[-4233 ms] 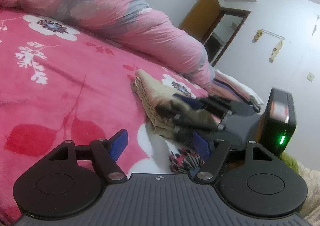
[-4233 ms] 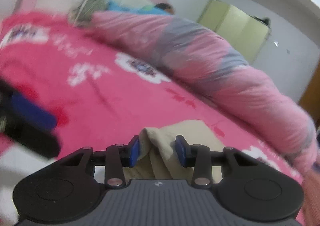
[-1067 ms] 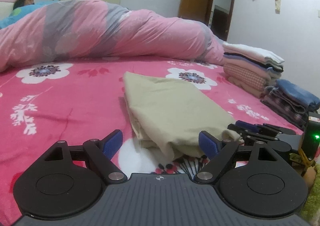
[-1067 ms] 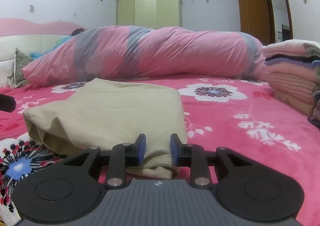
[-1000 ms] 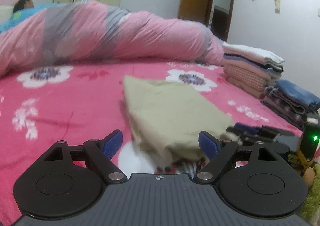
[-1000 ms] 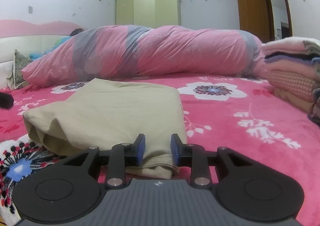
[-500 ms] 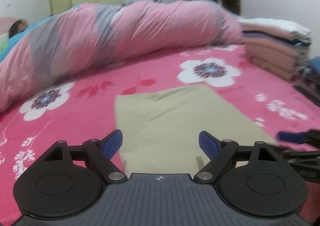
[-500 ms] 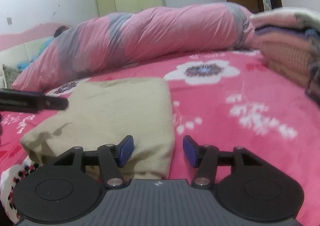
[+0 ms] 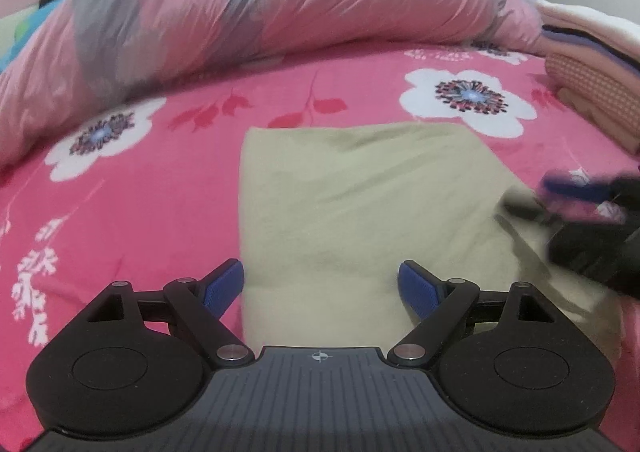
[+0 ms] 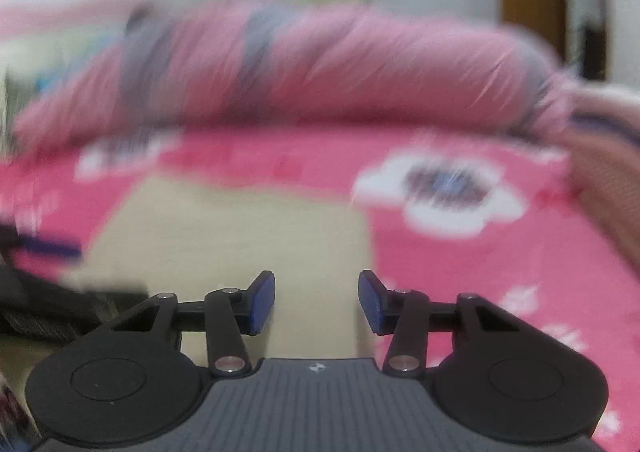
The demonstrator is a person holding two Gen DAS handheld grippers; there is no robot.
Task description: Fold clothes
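Tongs, L [image 9: 320, 286] & R [image 10: 316, 302], both gaping (nothing held), level over folded beige garment [image 9: 360, 203].

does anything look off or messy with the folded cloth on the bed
Nothing stands out. The beige cloth lies flat as a neat rectangle on the pink sheet, edges fairly straight. Both grippers, left and right, are open and hold nothing.

Both wrist views look low across the folded cloth [image 9: 360, 203].
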